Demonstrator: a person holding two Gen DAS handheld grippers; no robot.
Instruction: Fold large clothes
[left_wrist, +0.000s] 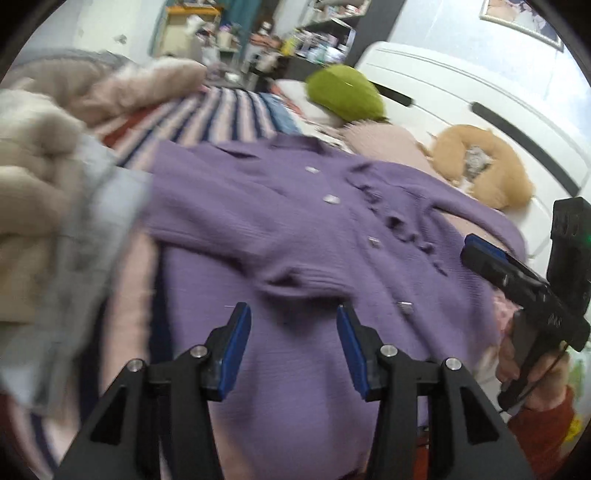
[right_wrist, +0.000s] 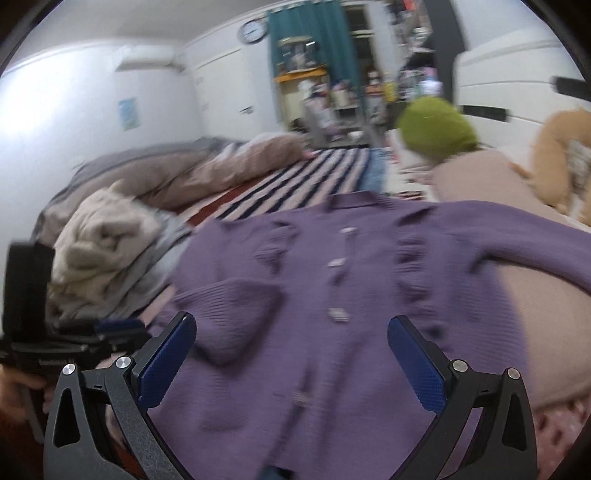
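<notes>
A purple knit cardigan (left_wrist: 280, 229) with silver buttons lies face up on the bed, collar at the far end. Its left sleeve is folded across the chest, the cuff (left_wrist: 295, 280) near the button line. It also shows in the right wrist view (right_wrist: 332, 295), with the other sleeve stretched out to the right. My left gripper (left_wrist: 293, 317) is open and empty, hovering just above the lower body of the cardigan. My right gripper (right_wrist: 291, 332) is open wide and empty above the cardigan's lower half; it also shows at the right of the left wrist view (left_wrist: 517, 273).
A pile of beige and grey clothes (left_wrist: 44, 206) lies left of the cardigan. A striped blanket (left_wrist: 221, 110), a green cushion (left_wrist: 345, 92), a tan neck pillow (left_wrist: 480, 166) and a pink pillow (right_wrist: 480, 177) lie at the bed's far end. A white headboard (left_wrist: 461, 92) stands on the right.
</notes>
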